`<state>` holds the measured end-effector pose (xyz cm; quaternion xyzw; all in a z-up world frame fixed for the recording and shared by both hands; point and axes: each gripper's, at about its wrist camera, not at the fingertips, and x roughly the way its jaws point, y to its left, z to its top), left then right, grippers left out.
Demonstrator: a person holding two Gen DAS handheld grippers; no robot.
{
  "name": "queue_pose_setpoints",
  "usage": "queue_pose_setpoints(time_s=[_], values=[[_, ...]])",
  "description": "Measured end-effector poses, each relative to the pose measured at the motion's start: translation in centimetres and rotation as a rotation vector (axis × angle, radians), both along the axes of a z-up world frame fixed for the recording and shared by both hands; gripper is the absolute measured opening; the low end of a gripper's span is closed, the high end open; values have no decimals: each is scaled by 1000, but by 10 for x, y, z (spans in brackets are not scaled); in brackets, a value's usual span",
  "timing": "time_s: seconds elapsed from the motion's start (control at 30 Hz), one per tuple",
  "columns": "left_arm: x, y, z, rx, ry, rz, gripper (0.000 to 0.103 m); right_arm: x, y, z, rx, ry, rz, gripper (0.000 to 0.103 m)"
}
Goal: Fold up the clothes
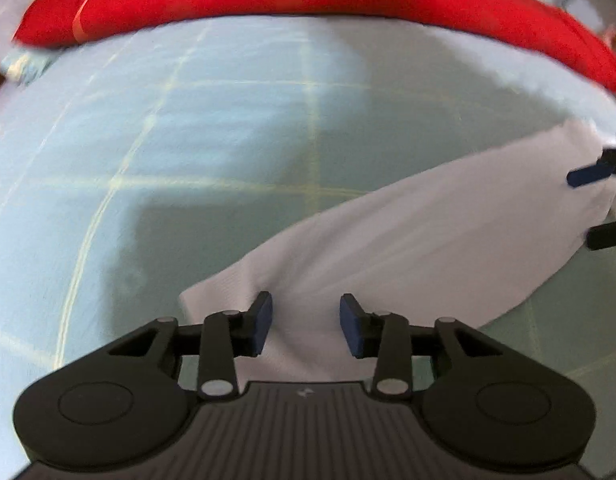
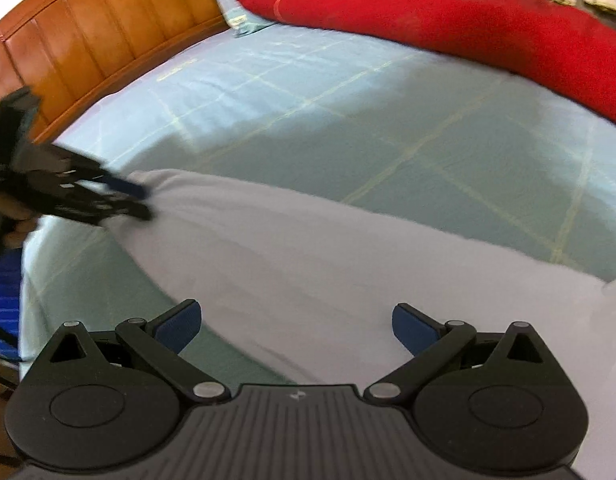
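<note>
The white cloth (image 1: 408, 240) ran lower left to upper right; left gripper (image 1: 306, 326) and right gripper (image 2: 294, 326) both gaped.

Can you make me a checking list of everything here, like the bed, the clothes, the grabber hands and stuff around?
Surface: pale blue checked bedsheet, mostly bare.
Job's things: white cloth garment lying stretched across the sheet between both grippers.
Clutter: long red fabric pillow along the far edge; small pale blue pillow beside it.
Grippers: left gripper open, fingers astride a garment fold; right gripper open wide over the garment.
Cables: nothing seen.
Surroundings: orange wooden headboard.
</note>
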<state>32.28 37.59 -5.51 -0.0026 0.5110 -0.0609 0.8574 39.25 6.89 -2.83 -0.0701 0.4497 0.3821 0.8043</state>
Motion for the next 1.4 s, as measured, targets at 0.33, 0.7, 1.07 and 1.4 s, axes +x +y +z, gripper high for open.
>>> queue_pose_setpoints(time_s=[0.33,0.7,1.07,1.4], values=[[0,-26,-7,33,24,-84,45,-10,48,-23,-108,-12,-179,103],[32,-70,30,45,-61,-140,46,-57,-1,11,-53,-89,-163,103],[52,-154,20,-28,-64,-238,46,-68,-74,-14,-91,-10,-357,103],[61,-203,43,-27,-85,-280,46,-96,-92,6,19,7,-218,103]])
